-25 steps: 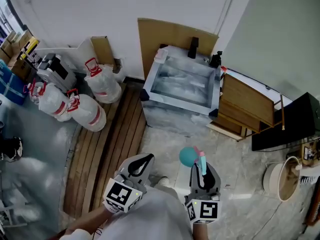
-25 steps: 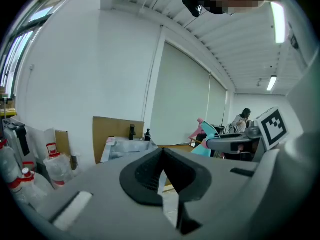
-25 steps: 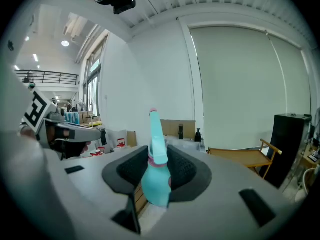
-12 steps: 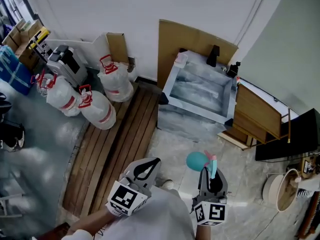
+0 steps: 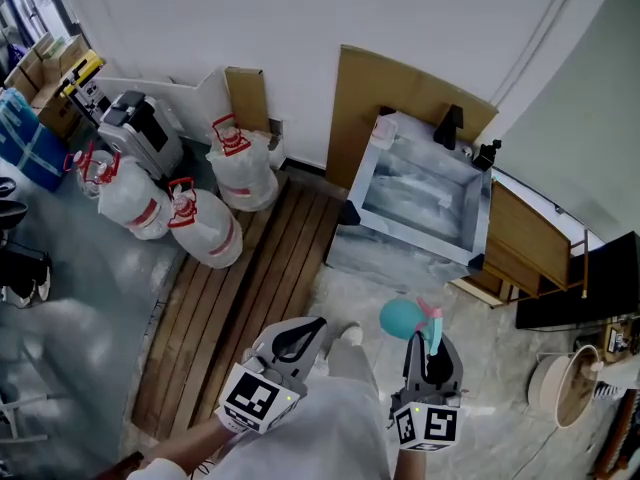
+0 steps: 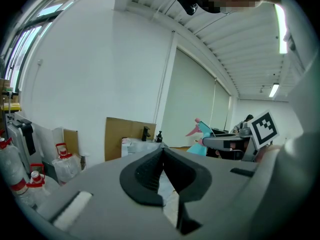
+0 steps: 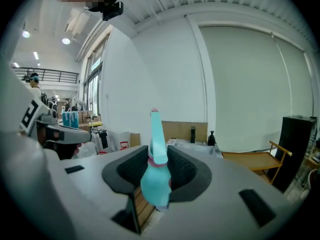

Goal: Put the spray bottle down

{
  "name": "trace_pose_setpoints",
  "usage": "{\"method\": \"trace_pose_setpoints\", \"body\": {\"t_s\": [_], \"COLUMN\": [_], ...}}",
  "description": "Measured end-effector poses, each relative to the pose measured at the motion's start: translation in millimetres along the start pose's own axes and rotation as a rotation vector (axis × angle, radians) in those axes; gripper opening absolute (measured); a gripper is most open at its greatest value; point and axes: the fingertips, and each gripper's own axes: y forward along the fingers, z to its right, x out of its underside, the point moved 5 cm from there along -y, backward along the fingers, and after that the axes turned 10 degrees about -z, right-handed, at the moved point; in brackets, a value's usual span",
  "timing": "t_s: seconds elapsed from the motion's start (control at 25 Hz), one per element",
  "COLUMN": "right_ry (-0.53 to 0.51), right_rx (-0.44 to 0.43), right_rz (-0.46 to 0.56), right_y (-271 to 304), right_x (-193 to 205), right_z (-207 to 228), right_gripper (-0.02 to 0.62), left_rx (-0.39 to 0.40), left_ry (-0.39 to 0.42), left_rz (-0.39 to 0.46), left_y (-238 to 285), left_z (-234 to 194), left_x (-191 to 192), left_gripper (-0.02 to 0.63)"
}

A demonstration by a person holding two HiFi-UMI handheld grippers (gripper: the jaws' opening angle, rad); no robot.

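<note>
Left gripper (image 6: 163,156): jaws pressed together, nothing between them. Right gripper (image 7: 159,168): jaws pinching the neck of a teal spray bottle (image 7: 155,184), nozzle uppermost, held in the air above the pale floor. Beyond lie wooden slats (image 5: 240,278), then a steel sink (image 5: 366,168) backed by a cardboard sheet (image 5: 400,80).

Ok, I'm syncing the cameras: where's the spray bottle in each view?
Head view: bottle lower right of centre.
Left gripper view: bottle right of centre, in the background.
Right gripper view: bottle dead centre, between the jaws.
Shared landmark: brown cardboard sheet.
</note>
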Motion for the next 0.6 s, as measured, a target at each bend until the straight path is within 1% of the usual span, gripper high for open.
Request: {"method": "trace_pose_setpoints", "body": {"t_s": [0.08, 0.32, 0.48, 0.6], "right_ry": [-0.014, -0.007, -0.018, -0.032], "right_rx": [-0.005, -0.004, -0.015, -0.02], "right_rz": [0.0, 0.007, 0.004, 0.012], "right_y": [12, 53, 90, 121], "right_x": [-8, -23, -31, -46], "right_z": [-3, 7, 20, 36], "right_gripper": [0.11, 0.11, 0.11, 0.11], "left_rx": [0.0, -0.005, -0.003, 0.0], "left_ry": [-0.008, -0.007, -0.012, -0.005], "left_rz": [0.008, 0.007, 0.007, 0.008], "left_y": [6, 40, 72, 104], "left_z": [-11, -39, -56, -68], "left_x": [-4, -19, -34, -52], "left_gripper": [0.005, 0.005, 0.005, 0.005]}}
